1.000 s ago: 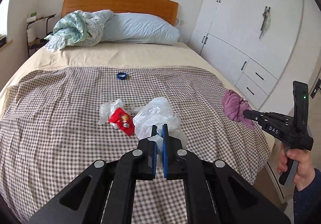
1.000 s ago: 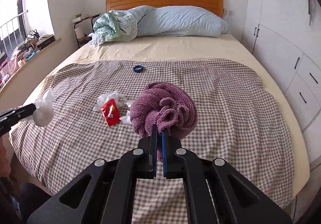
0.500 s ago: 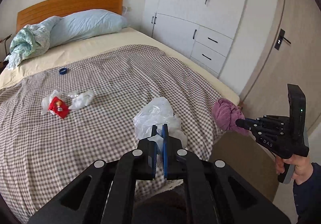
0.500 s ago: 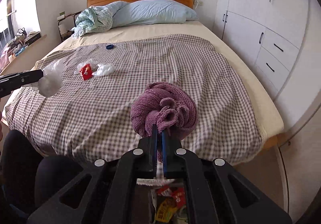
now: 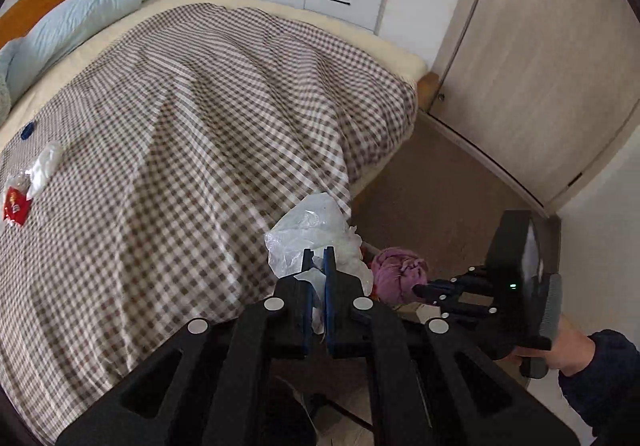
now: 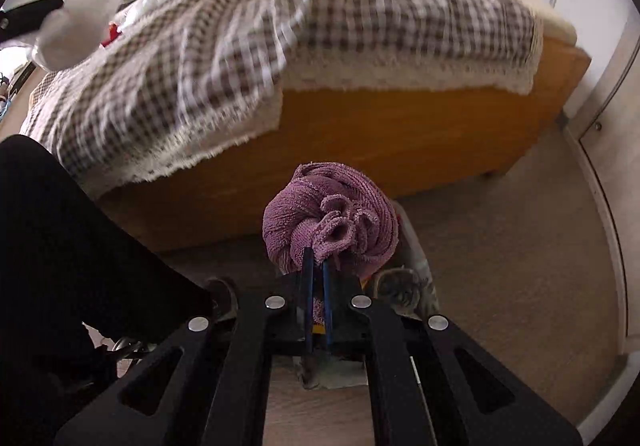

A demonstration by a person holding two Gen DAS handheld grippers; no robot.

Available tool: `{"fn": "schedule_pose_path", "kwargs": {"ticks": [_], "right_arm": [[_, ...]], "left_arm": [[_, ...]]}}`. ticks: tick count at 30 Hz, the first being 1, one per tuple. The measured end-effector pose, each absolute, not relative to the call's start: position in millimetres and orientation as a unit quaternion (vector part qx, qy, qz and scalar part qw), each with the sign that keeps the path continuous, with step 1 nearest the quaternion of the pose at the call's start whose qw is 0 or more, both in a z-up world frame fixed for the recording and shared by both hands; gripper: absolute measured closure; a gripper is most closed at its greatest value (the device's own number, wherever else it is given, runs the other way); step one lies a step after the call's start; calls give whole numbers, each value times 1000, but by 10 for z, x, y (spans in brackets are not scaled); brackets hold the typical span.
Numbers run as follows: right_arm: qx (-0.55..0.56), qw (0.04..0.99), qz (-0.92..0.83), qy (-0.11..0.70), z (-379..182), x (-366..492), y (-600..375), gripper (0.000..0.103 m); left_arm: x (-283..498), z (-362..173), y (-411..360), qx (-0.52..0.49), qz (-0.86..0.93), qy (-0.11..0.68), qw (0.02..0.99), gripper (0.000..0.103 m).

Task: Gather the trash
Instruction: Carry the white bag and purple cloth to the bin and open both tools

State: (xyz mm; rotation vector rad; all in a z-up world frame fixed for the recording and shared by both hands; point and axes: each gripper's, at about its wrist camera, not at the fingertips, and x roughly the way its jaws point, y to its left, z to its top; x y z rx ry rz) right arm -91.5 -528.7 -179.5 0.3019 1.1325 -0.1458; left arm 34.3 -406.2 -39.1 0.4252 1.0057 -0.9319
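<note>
Crumpled clear plastic bag point(image 5: 316, 236) sits clamped in the left tongs point(image 5: 318, 266), frame centre; one bunched purple towel point(image 6: 330, 222) clamped in the right tongs point(image 6: 316, 270); one red wrapper point(image 5: 15, 206) lies on the checked bed point(image 5: 208, 118), far left.

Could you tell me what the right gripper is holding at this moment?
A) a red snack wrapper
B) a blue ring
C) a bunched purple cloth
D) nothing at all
C: the right gripper is shut on the bunched purple cloth, held above the floor beside the bed.
</note>
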Motion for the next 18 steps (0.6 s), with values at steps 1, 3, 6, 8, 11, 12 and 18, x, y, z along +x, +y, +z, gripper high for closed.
{"fn": "schedule_pose_path", "kwargs": {"ticks": [1, 3, 6, 8, 11, 12, 18], "right_arm": [[148, 824, -71, 542, -1941, -894, -5298, 99], [159, 811, -70, 559, -2242, -842, -5305, 99], [179, 795, -73, 576, -2615, -799, -5304, 99], [191, 785, -76, 584, -2813, -801, -5282, 99], [197, 772, -90, 598, -3114, -850, -5202, 99], [199, 766, -90, 605, -3222, -875, -5151, 99], [222, 779, -107, 576, -3415, -1090, -4978, 97]], "left_arm": [[302, -449, -4138, 201, -430, 464, 748, 101], [224, -573, -4290, 218, -438, 471, 734, 101], [117, -754, -4500, 245, -446, 477, 717, 101], [93, -891, -4655, 257, -447, 486, 705, 101], [0, -1135, -4869, 280, -456, 494, 685, 101], [-31, -1233, -4935, 290, -456, 498, 678, 101], [-144, -1849, -5239, 367, -450, 528, 619, 101]]}}
